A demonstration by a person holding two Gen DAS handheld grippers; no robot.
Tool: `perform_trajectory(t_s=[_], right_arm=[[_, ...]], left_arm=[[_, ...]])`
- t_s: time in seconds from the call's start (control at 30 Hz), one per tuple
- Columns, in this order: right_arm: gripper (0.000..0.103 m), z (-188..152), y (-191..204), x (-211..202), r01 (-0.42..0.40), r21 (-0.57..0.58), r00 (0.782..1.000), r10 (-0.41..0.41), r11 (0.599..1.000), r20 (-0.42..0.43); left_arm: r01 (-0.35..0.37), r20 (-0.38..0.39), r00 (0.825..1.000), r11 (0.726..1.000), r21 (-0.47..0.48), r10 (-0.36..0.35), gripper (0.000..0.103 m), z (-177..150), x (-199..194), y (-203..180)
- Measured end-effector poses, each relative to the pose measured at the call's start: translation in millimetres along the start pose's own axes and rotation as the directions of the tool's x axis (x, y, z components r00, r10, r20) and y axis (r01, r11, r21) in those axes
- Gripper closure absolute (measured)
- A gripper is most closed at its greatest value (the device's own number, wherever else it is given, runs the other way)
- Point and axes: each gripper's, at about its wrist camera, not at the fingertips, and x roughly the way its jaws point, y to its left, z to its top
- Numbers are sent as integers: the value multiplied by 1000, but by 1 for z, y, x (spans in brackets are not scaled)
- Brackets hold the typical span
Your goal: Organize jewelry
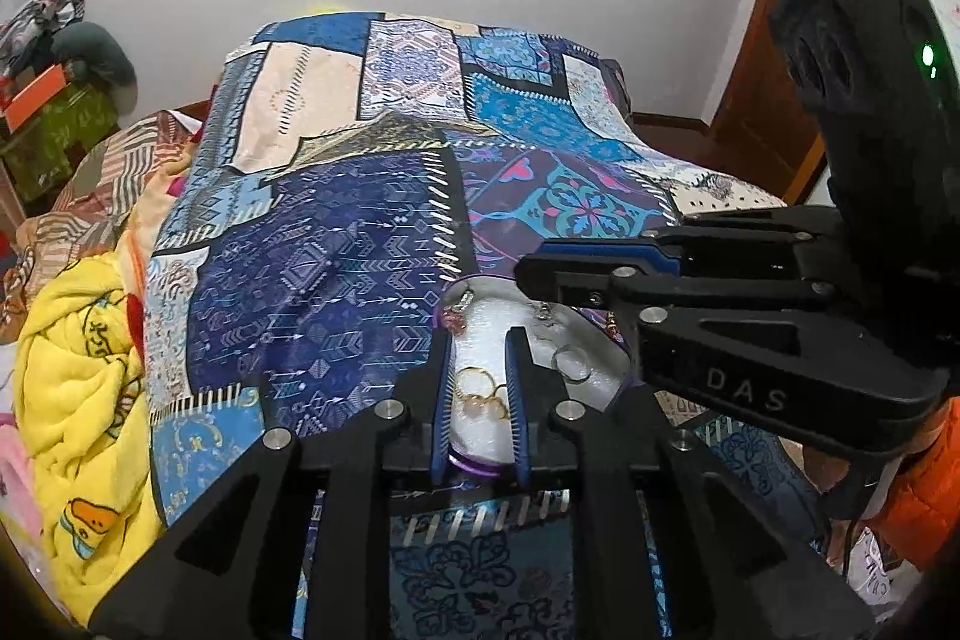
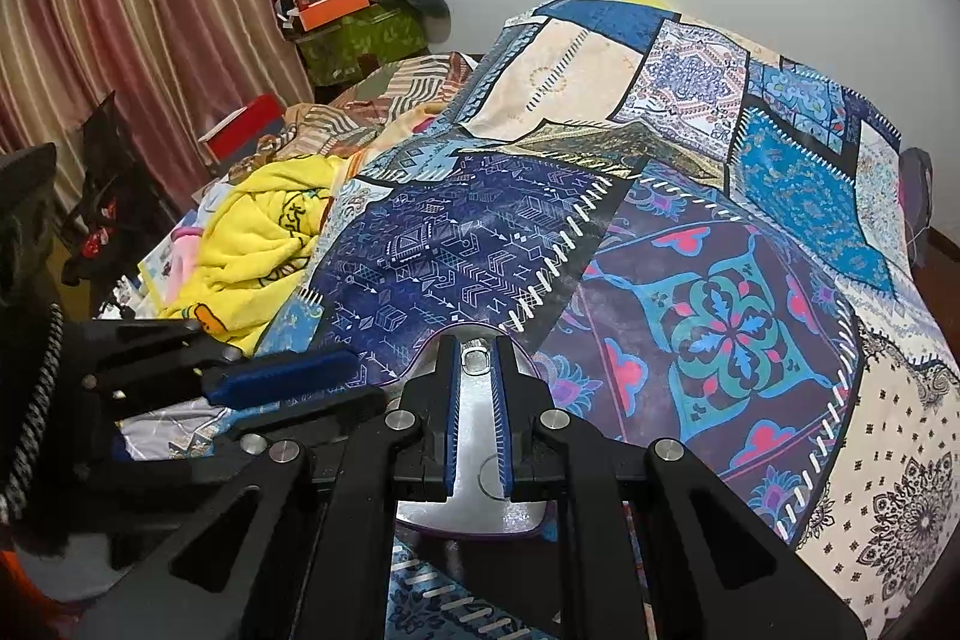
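The left gripper is a little open over gold rings in the tray, not squeezing them. The right gripper is nearly closed and holds nothing. The tray sits on the quilt's near edge.

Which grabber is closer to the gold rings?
Left. The left gripper straddles the gold rings on the white tray; the right gripper hovers beyond them, over the tray's far side.

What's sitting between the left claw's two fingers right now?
In the left wrist view, a cluster of thin gold rings lies on the white tray lining between the left claw fingers; the pads aren't pressing on them.
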Motion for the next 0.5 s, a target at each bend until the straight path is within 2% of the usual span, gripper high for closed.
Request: perform_trajectory(t_s=[0.17, 0.27, 0.37, 0.43, 0.5], right_arm=[[94, -1, 0, 1, 5, 1, 1000, -5, 1000, -15], [93, -3, -1, 0, 4, 12, 1000, -4, 1000, -25], [84, -5, -3, -2, 13, 23, 1000, -12, 1000, -27], [75, -6, -5, -6, 24, 28, 999, -23, 999, -23], [70, -8, -7, -10, 35, 34, 999, -34, 999, -15]], left_arm=[[-19, 14, 1000, 1000, -5, 19, 77, -1, -7, 3], [-19, 13, 1000, 1000, -6, 19, 76, -1, -8, 3], [-24, 15, 1000, 1000, -1, 24, 74, -1, -10, 2], [-26, 18, 999, 1000, 5, 26, 70, -1, -12, 0], [-30, 24, 999, 1000, 10, 30, 64, 0, -14, -3]])
